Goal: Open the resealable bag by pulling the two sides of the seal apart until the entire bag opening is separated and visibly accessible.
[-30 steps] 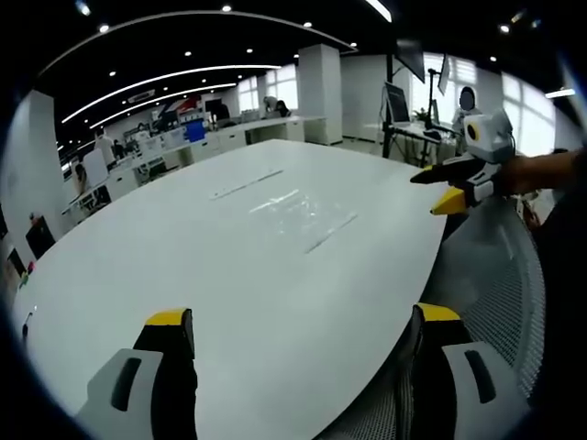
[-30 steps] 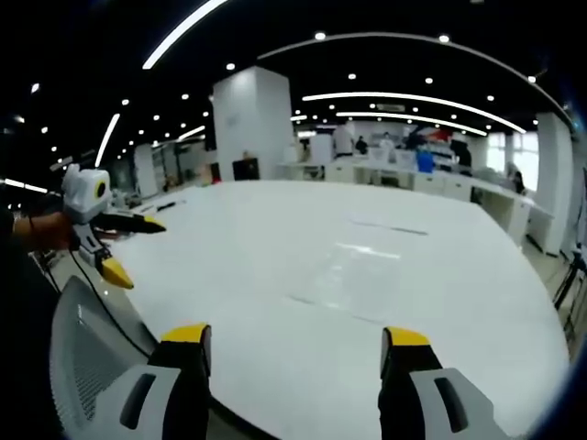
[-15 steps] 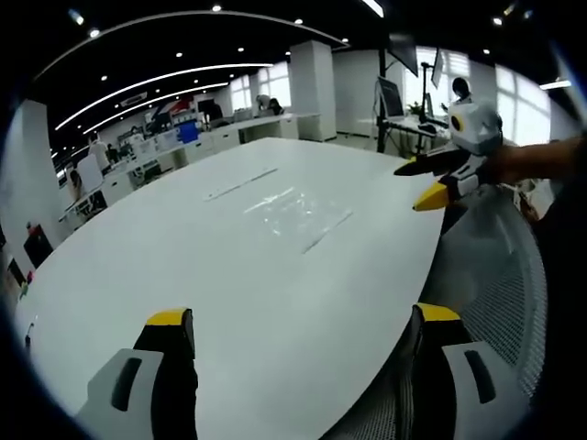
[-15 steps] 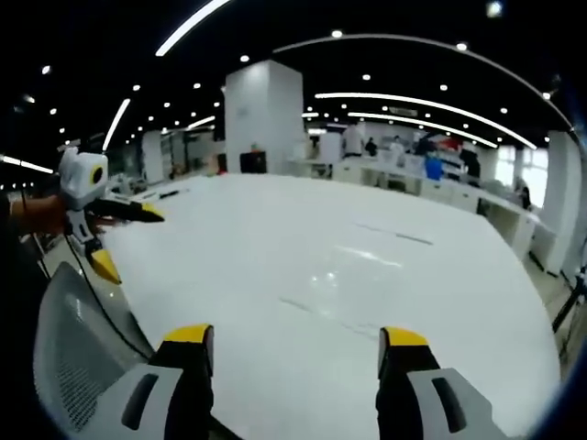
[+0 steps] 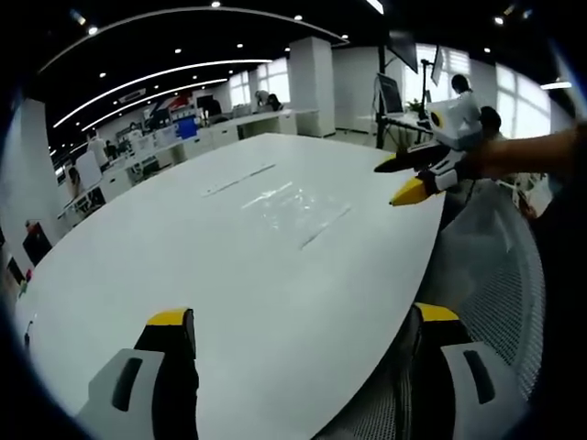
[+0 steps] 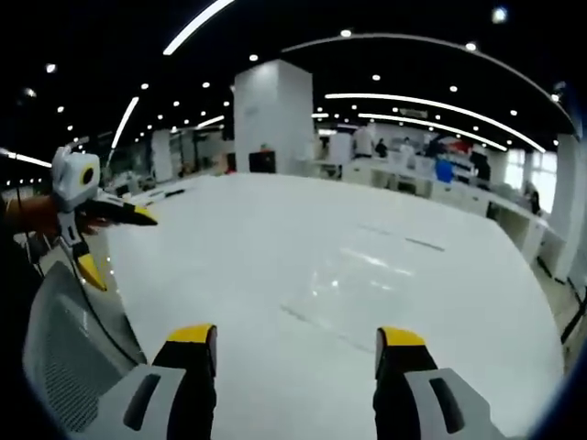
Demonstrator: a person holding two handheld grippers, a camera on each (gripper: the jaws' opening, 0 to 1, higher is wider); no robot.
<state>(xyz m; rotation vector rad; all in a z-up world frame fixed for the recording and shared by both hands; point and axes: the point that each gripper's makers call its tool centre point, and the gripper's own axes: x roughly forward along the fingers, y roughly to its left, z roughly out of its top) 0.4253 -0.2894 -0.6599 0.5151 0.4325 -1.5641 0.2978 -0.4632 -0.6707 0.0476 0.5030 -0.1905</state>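
A clear resealable bag (image 5: 295,207) lies flat on the big white table (image 5: 165,257), hard to make out except for glare and its seal line. My left gripper (image 5: 303,316) stands open near the table's front edge, well short of the bag. In the same view, my right gripper (image 5: 396,180), held by a hand, hovers open over the table edge just right of the bag. In the right gripper view the bag (image 6: 362,291) lies just beyond my open right gripper (image 6: 296,335). The left gripper (image 6: 117,246) shows at the left, open and with nothing in it.
A grey mesh chair back (image 5: 491,266) stands against the table's near edge, also seen low left in the right gripper view (image 6: 64,353). A thin strip (image 5: 240,181) lies on the table beyond the bag. Desks, monitors and people fill the office behind.
The right gripper has moved in from beside the table to over its edge, closer to the bag. Both grippers stay open. The bag has not moved.
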